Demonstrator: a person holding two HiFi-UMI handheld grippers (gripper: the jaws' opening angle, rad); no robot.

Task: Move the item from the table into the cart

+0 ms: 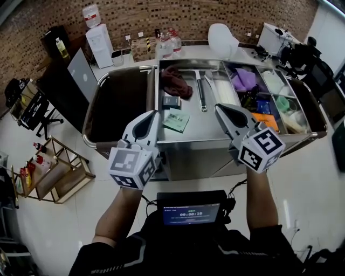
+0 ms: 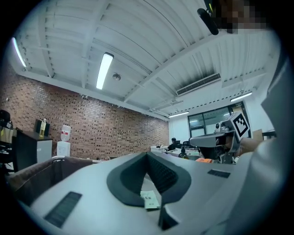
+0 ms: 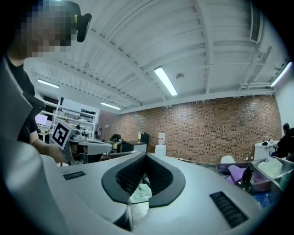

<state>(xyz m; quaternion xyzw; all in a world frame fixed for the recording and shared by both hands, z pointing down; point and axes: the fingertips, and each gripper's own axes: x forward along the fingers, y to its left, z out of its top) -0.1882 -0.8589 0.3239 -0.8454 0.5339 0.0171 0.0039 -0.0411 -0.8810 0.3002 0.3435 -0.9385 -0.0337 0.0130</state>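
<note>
A white water dispenser point(image 1: 98, 40) stands on the floor against the brick wall point(image 1: 178, 16). Left of it, a yellow bottle point(image 1: 62, 48) stands upright on a dark cabinet point(image 1: 54, 38). A grey laptop point(image 1: 82, 73) sits open at the right edge of a dark desk point(image 1: 56, 89). Clear bottles point(image 1: 168, 43) are grouped at the front edge of the pale desk point(image 1: 194, 52) along the wall, with a white rounded chair back point(image 1: 222, 40) just beside it. A low wooden rack point(image 1: 59, 170) rests on the floor at the left, with small red-capped bottles point(image 1: 24, 175) near its left edge. Long ceiling lights point(image 2: 104, 69) glow overhead.
</note>
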